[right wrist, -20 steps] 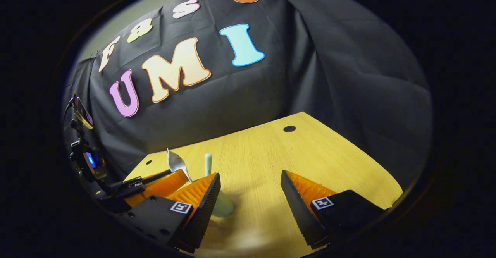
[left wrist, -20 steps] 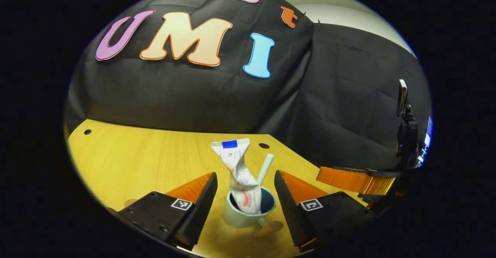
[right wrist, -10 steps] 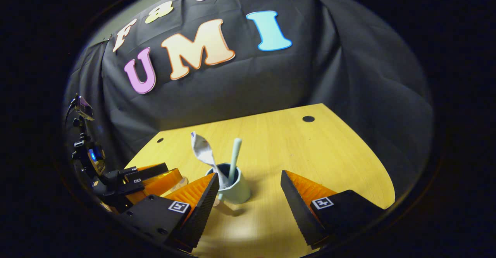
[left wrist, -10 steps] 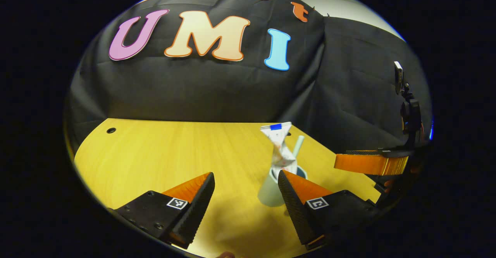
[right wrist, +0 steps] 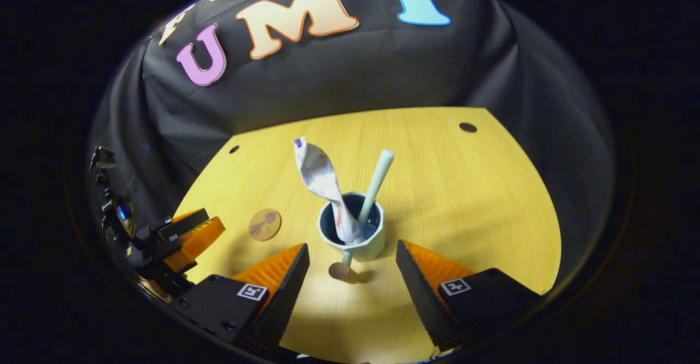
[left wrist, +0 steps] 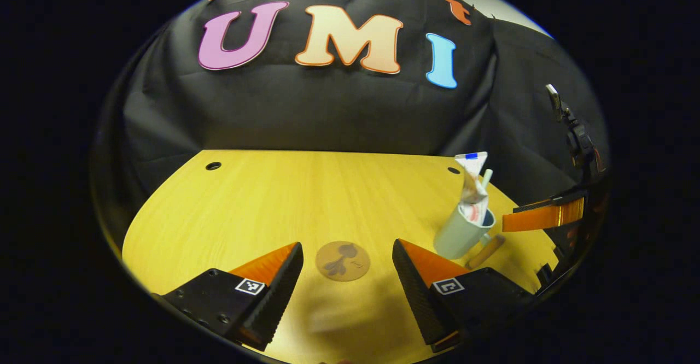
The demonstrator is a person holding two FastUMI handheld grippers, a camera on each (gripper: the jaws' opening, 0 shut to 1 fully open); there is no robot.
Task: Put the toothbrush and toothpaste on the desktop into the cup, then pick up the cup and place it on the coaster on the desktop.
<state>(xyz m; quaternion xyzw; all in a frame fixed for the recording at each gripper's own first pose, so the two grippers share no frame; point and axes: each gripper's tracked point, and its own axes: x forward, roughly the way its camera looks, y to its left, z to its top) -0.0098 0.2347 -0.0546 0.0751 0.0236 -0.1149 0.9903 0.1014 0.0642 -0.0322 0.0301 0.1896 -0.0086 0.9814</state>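
Cup (right wrist: 353,232): stands upright on the desktop (right wrist: 470,200), pale outside, dark inside. In your right gripper view it sits just ahead of the fingers, centred on the gap between them.
Toothpaste (right wrist: 322,183): in the cup, crumpled tube leaning twd the left of that view, top end well above the rim.
Toothbrush (right wrist: 374,186): also in the cup, leaning the other way, so the two cross in a V.
Handle (right wrist: 342,268): the cup's stick-like handle w/ a rounded end points back twd your right gripper.
Coaster (left wrist: 343,260): round, brown w/ a dark motif, flat on the desktop, left of the cup and well apart from it. Cup isn't on it.
Right gripper (right wrist: 353,282): fingers spread wide, nothing btwn them, not touching the cup.
Left gripper (left wrist: 347,282): fingers also wide apart and holding nothing. Coaster lies just ahead of the gap in your left gripper view; cup (left wrist: 462,230) is off to the right there.
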